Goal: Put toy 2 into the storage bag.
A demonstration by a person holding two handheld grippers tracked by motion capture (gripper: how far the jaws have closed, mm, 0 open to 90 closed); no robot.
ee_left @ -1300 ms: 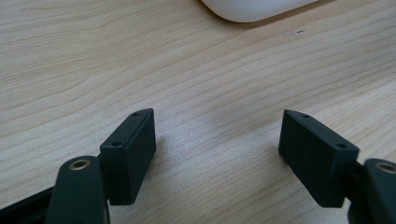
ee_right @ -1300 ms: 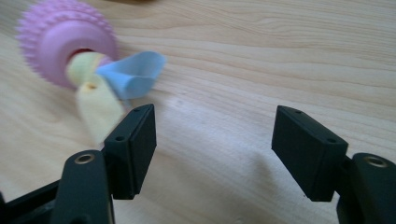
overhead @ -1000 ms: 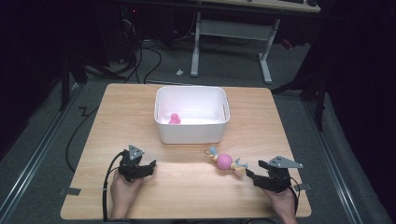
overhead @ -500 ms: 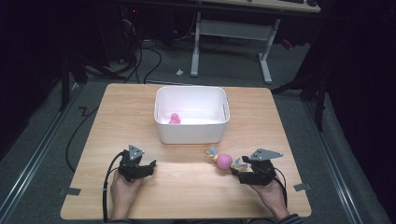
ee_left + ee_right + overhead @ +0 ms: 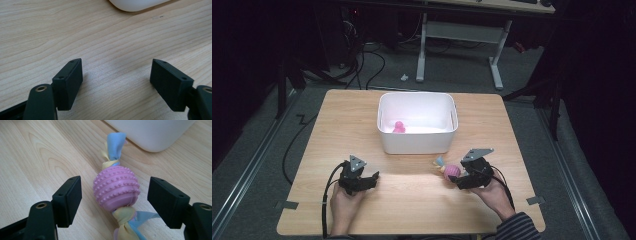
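My right gripper (image 5: 114,202) has its jaws spread wide, one on each side of the pink ball (image 5: 116,191), and neither pad touches it: there is a clear gap of bare wood on both sides. They have just been opening, with the ball between them. The ball is knobbly all over and has a knotted cloth strip (image 5: 113,150) of blue and yellow coming out of its far end, and another knot of yellow, blue and pale pink at its near end. The toy lies flat on the table (image 5: 37,157), its far cloth end pointing toward the rounded corner of the white tub (image 5: 150,132) and stopping just short of it.

My left gripper (image 5: 116,83) is also open, with nothing but wood grain between the jaws. The tips look to be resting on the table, though from this angle I cannot be sure they touch it. A curved edge of the tub shows at the top of that view, well ahead of the jaws.

From the high view, my right gripper (image 5: 458,176) sits near the right front of the table with the toy (image 5: 451,170) just before the tub's (image 5: 417,145) front wall. My left gripper (image 5: 371,181) rests well apart at the left front. Inside the tub lies a small pink thing (image 5: 398,127), too small to make out.
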